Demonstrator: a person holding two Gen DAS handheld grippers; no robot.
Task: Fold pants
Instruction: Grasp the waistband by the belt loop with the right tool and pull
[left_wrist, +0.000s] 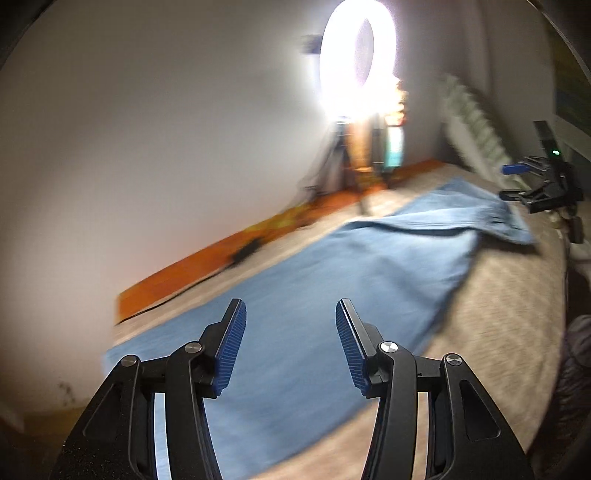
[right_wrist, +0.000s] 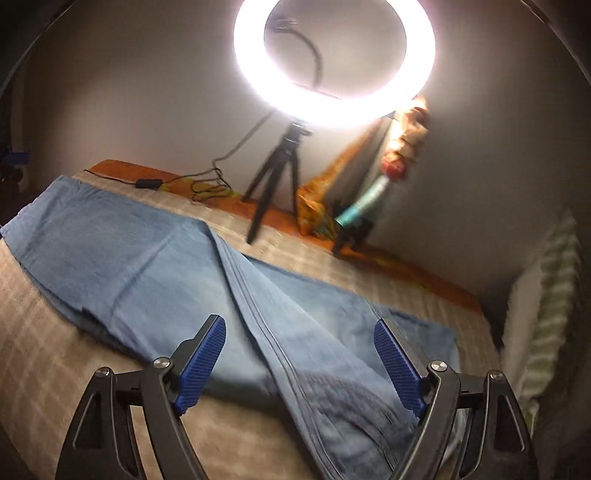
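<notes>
Blue pants (right_wrist: 155, 251) nearest the right gripper (right_wrist: 299, 354): spread flat on bed (right_wrist: 40, 332), w/ a long seamed fold running diagonally down the middle toward near edge. Right gripper fingers released, wide apart, nothing between them, fabric lying below. Left gripper (left_wrist: 291, 347) also released, roughly half spread, nothing pinched, hovering over near end of pants (left_wrist: 314, 280). Far right end looks bunched and doubled over. Judged: one fold laid, next regrasp pending. To do well: smooth bunched end first, pinch both layers at matching corners, lift evenly, lay edge on edge. Beyond bed: ring light (right_wrist: 334, 59) on tripod (right_wrist: 280, 177), cable, striped pillow (right_wrist: 546, 302) far right.
</notes>
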